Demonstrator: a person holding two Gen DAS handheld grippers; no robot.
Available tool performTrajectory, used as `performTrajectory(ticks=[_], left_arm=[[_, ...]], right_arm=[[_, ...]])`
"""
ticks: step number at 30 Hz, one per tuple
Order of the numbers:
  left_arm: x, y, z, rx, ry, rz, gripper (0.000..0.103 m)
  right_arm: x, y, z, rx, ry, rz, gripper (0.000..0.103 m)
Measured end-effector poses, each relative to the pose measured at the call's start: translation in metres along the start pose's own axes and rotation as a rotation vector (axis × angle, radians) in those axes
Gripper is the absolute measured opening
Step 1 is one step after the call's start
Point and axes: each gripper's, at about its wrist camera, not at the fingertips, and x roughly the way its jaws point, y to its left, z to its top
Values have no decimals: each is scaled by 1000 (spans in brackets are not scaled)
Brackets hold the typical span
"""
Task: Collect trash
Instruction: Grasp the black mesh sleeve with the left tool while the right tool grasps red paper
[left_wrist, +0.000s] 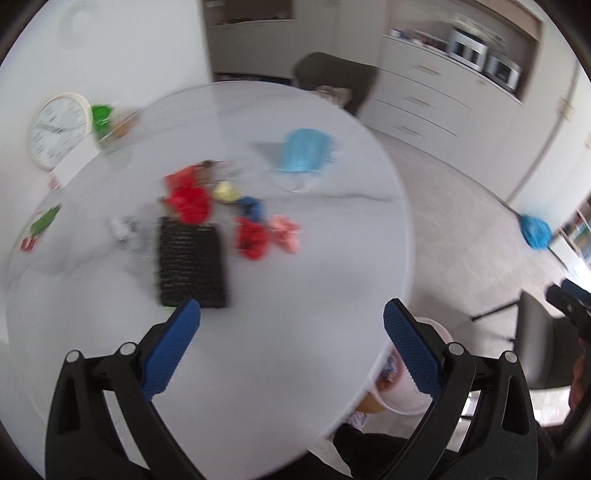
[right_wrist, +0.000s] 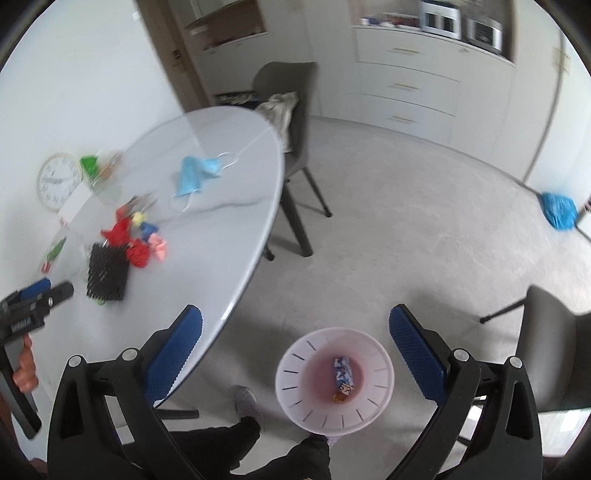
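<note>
Left gripper (left_wrist: 291, 332) tilts down over the table (left_wrist: 295, 258), jaws spread wide, empty. Right gripper (right_wrist: 295, 339) hangs over the floor bin (right_wrist: 295, 373), jaws apart, nothing held; wrappers (right_wrist: 343, 374) lie inside. Crumpled trash (left_wrist: 221, 214) sits mid-table.

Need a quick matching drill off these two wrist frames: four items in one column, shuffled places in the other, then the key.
Items
1. face mask
2. black mesh piece
3. white bin
4. wall clock

Places
A. on the floor beside the table, wrappers inside
B. leaning against the wall at the table's far edge
C. on the table, apart from the wrapper pile, toward the chair
D. on the table right next to the red wrappers

Pairs: 1-C, 2-D, 3-A, 4-B
</note>
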Motion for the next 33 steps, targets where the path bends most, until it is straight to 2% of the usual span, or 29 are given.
performTrajectory(ticks=[5, 10, 13, 18, 21, 23, 26, 29, 33], left_arm=[[30, 66, 8, -57, 23, 80, 95], [73, 110, 16, -61, 81, 86, 95], [102, 124, 17, -37, 126, 69, 95], [145, 139, 18, -39, 202, 26, 78], [157, 148, 19, -74, 220, -7, 62], [164, 152, 20, -99, 230, -21, 43], [167, 155, 23, -124, 231, -44, 24], [160, 152, 26, -133, 208, -52, 15], [143, 150, 31, -146, 171, -80, 13]], right_arm=[[18, 49, 11, -63, 14, 39, 101], [39, 90, 21, -83, 41, 75, 101], [52, 113, 27, -92, 60, 84, 101], [76, 145, 34, -97, 101, 90, 101], [87, 155, 36, -104, 119, 95, 101], [94, 162, 37, -112, 134, 97, 101], [104, 169, 39, -135, 154, 106, 101], [114, 178, 40, -175, 163, 113, 101], [131, 197, 43, -238, 172, 145, 101]])
